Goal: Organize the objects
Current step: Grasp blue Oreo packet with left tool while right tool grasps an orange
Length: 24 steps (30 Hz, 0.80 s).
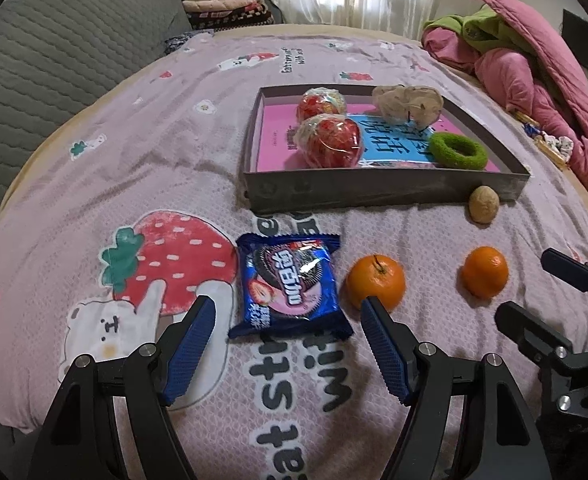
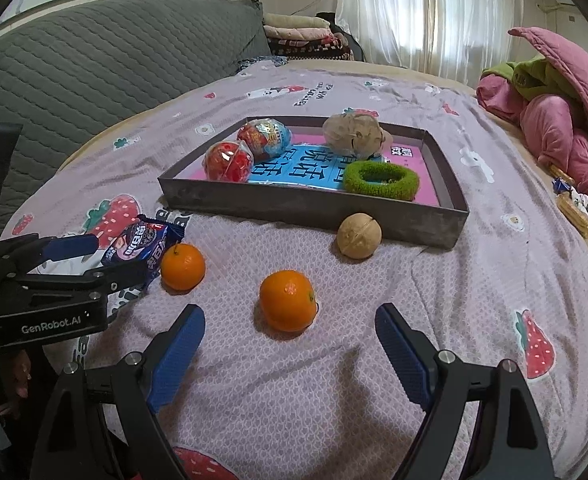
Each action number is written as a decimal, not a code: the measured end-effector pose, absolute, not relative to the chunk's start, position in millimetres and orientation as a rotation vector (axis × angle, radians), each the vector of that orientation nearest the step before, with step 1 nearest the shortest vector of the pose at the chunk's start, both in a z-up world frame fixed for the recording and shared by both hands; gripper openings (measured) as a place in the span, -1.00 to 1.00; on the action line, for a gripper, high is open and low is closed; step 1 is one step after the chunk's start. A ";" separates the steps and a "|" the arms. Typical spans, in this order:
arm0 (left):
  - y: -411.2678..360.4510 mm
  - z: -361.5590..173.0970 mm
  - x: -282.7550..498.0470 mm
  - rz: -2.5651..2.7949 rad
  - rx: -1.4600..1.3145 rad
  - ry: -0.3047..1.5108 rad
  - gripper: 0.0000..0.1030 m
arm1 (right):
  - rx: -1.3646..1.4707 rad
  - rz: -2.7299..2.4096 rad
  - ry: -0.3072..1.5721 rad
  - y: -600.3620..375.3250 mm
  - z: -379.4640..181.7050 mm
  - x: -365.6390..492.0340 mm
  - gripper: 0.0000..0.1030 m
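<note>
The jaws of the left gripper (image 1: 288,314) are spread wide and empty, and the blue foil biscuit packet (image 1: 290,286) is framed between them on the pink strawberry-print bedsheet (image 1: 134,160). The jaws of the right gripper (image 2: 290,322) are likewise held apart around nothing, with the nearer round orange mandarin (image 2: 288,300) lying just ahead of them. A pick-up appears to be the step in hand; each gripper would next need to be lowered around its item and closed, lightly on the crinkly packet. A second stemmed orange mandarin (image 1: 376,282) and a round tan walnut (image 2: 359,236) are left loose just outside the shallow grey cardboard tray (image 2: 294,208). Inside the tray are seen a pink and blue book, two red plastic-wrapped balls (image 2: 229,161), a beige crumpled net bag (image 2: 352,132) and a green fuzzy ring (image 2: 380,180).
</note>
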<state>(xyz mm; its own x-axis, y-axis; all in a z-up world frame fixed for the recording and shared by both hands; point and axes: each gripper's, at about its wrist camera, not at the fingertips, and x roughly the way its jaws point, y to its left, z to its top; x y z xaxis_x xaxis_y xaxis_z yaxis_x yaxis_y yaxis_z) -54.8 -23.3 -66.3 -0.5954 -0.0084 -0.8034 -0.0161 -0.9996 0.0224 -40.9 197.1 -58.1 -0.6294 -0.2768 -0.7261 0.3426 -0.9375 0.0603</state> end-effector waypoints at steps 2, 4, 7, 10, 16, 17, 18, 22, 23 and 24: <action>-25.0 -68.8 -57.8 2.792 -1.422 0.030 0.48 | 1.122 -2.559 0.112 197.3 -59.0 -42.6 0.68; -25.5 -71.5 -61.8 2.788 -1.436 0.021 0.48 | 1.125 -2.559 0.108 196.9 -60.7 -44.5 0.68; -24.3 -73.9 -65.3 2.791 -1.439 0.024 0.48 | 1.138 -2.551 0.114 195.1 -64.7 -47.3 0.68; -22.8 -76.5 -68.5 2.803 -1.438 0.041 0.48 | 1.148 -2.551 0.124 193.4 -68.6 -49.4 0.68; -27.2 -78.4 -75.5 2.834 -1.439 0.047 0.48 | 1.170 -2.548 0.128 190.6 -75.6 -56.4 0.68; -27.8 -79.0 -77.0 2.830 -1.444 0.041 0.48 | 1.172 -2.546 0.129 189.2 -77.0 -57.5 0.68; -28.3 -79.4 -77.9 2.832 -1.445 0.037 0.48 | 1.176 -2.547 0.131 188.3 -78.6 -58.5 0.68; -28.3 -80.5 -83.4 2.846 -1.448 0.040 0.48 | 1.183 -2.557 0.154 185.7 -83.6 -62.2 0.68; -28.4 -81.0 -84.6 2.848 -1.451 0.040 0.48 | 1.181 -2.559 0.158 185.1 -84.3 -62.3 0.68; -28.5 -81.5 -85.8 2.851 -1.455 0.035 0.48 | 1.181 -2.561 0.163 184.4 -85.0 -63.1 0.68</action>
